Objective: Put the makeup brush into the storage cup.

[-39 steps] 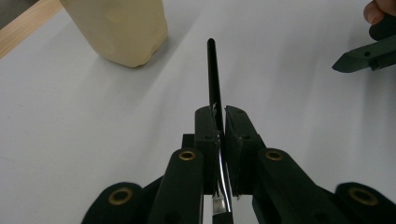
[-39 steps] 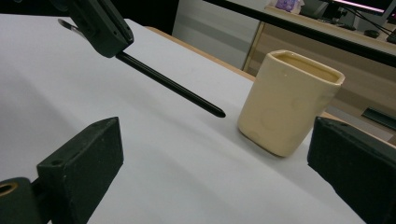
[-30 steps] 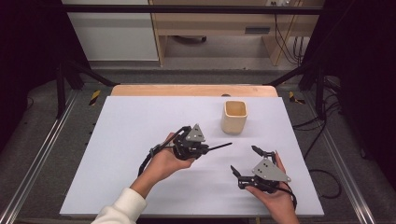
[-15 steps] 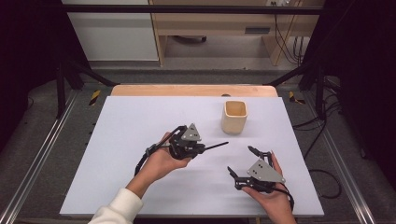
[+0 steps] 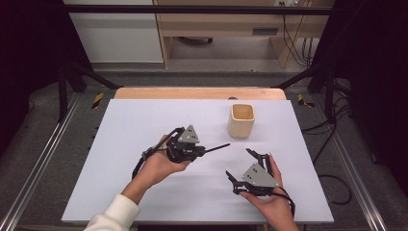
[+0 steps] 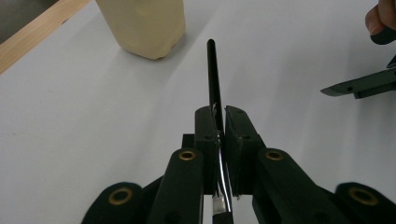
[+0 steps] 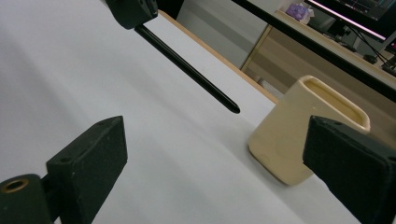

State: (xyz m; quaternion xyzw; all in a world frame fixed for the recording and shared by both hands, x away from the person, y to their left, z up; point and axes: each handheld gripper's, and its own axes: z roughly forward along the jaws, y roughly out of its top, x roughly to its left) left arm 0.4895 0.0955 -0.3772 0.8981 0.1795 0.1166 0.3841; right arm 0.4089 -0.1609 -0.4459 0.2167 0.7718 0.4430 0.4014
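1. The left gripper (image 5: 204,150) is held above the middle of the white table (image 5: 120,144), its jaws clamped on a thin black stick (image 6: 213,79).
2. The stick is pointed toward the right, off the table, its tip near the cream cup (image 5: 241,120) but apart from it.
3. The right gripper (image 5: 244,166) is held at the near right, jaws wide apart, nothing between them.

Left gripper (image 5: 204,150) fingers clamped; right gripper (image 5: 243,165) fingers spread.
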